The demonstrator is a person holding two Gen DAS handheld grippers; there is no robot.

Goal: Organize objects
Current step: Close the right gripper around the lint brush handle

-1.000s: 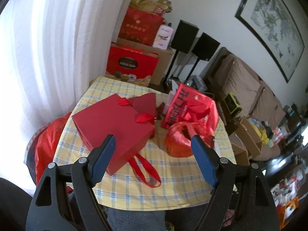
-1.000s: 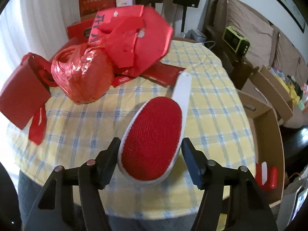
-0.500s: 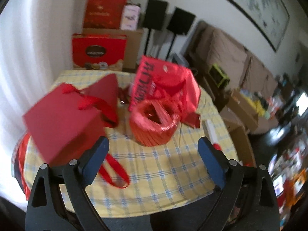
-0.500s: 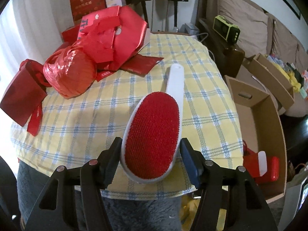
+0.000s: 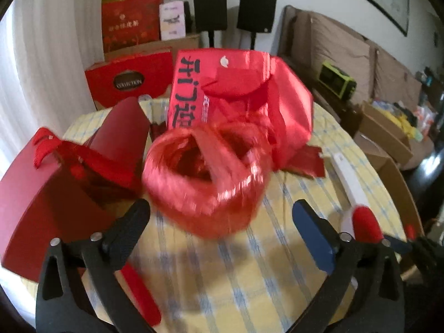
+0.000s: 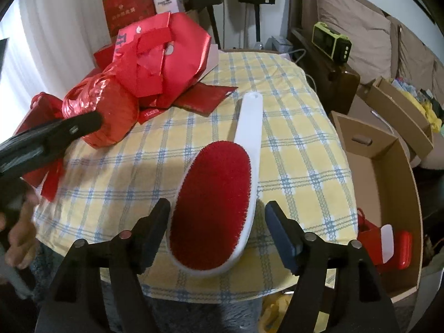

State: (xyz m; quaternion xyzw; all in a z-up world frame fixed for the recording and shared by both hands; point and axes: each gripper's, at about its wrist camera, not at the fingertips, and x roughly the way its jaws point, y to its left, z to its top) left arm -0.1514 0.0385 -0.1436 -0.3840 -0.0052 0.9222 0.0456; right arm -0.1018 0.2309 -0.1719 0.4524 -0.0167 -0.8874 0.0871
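Since a second ago my left gripper (image 5: 222, 222) has swung in toward the roll of red raffia string (image 5: 205, 177), which now fills the middle of my left wrist view where the dark red gift bag (image 5: 41, 202) sat before. Its jaws are opening and stand wide on either side of the roll's near edge, with no pad pressing on it. That bag now lies to the left of the roll, and the shiny red paper bag (image 5: 244, 94) stands just behind it on the yellow checked tablecloth (image 5: 249, 277). At the right edge I glimpse the white handle of the lint brush (image 5: 347, 177). From my right wrist, the lint brush (image 6: 216, 205) lies on the cloth at the near edge of the table, handle pointing away, its red head between the fingers of my right gripper (image 6: 216, 222). Those jaws are opening too; the right finger stands clear of the brush, and it looks let go. An open cardboard box (image 6: 388, 166) sits to the right of the table, and my left gripper's finger (image 6: 69, 127) reaches in beside the raffia roll.
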